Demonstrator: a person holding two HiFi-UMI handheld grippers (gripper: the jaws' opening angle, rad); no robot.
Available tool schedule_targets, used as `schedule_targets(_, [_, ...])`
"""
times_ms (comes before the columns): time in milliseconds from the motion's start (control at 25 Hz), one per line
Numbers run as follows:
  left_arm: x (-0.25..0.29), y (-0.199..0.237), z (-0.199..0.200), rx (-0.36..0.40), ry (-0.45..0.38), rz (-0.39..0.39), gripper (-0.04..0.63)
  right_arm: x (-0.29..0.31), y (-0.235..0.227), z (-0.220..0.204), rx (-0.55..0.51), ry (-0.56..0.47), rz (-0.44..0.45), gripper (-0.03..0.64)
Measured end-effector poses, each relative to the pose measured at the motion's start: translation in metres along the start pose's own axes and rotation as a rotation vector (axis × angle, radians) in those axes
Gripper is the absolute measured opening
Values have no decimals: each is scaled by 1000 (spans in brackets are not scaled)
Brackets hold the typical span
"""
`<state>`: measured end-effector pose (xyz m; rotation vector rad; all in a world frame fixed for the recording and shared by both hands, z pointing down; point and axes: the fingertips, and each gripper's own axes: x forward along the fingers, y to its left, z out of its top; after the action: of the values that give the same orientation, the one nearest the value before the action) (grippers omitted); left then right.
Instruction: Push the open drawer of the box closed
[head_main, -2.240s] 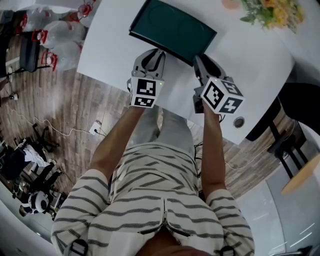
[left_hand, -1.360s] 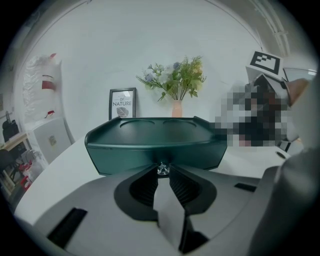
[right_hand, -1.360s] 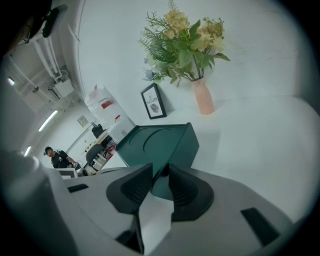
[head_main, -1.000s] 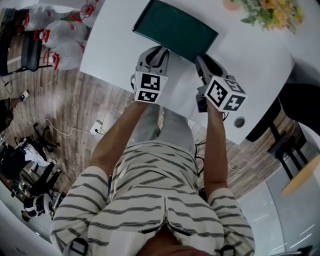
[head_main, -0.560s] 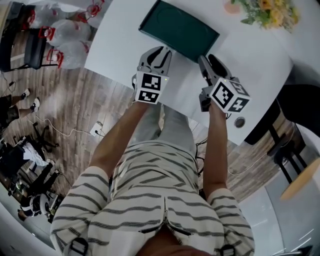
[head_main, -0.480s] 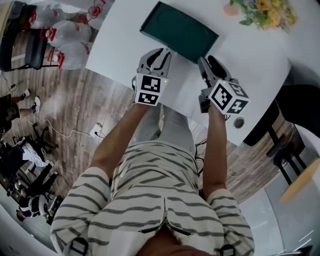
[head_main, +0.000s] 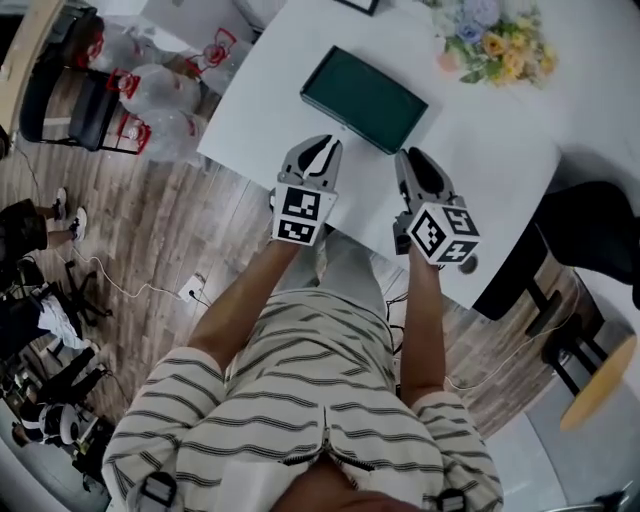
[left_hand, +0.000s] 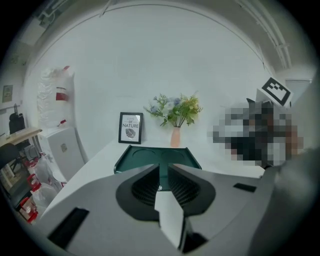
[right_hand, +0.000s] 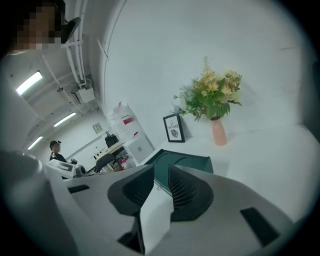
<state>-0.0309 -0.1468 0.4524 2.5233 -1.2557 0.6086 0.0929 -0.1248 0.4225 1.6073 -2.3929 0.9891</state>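
The dark green box (head_main: 365, 98) lies flat on the white table (head_main: 500, 170), and in the head view no drawer stands out from its near side. It shows ahead in the left gripper view (left_hand: 157, 159) and the right gripper view (right_hand: 186, 162), with a small pale knob (left_hand: 160, 188) on its front. My left gripper (head_main: 322, 143) hangs short of the box's near left side, jaws a narrow gap apart, nothing between them (left_hand: 163, 171). My right gripper (head_main: 412, 155) hovers off the near right corner. Its jaws have just been closing and hold nothing (right_hand: 161, 174).
A pink vase of flowers (head_main: 490, 45) and a framed picture (left_hand: 130, 128) stand on the table behind the box. White bags (head_main: 160, 95) and a chair (head_main: 60, 95) are on the wooden floor at left. A dark chair (head_main: 590, 230) is at right.
Both grippers have drawn back from the box's near side and risen off the table. The box now lies apart from both. The head view has shifted and takes in more of the table.
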Motion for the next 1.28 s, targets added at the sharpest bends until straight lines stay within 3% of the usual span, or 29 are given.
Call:
schedule_targets(360, [-51, -12, 40, -13, -79, -3, 5, -36, 42, 24, -51, -100, -6, 9])
schedule_targets(680, [-84, -23, 81, 42, -159, -21, 1, -55, 79, 43, -182, -164, -8, 9])
schedule_targets(920, [-104, -29, 101, 35, -209, -43, 1, -69, 96, 57, -228, -230, 9, 9])
schedule_targets(1280, [-125, -36, 125, 92, -276, -53, 2, -83, 106, 65, -264, -279, -6, 9])
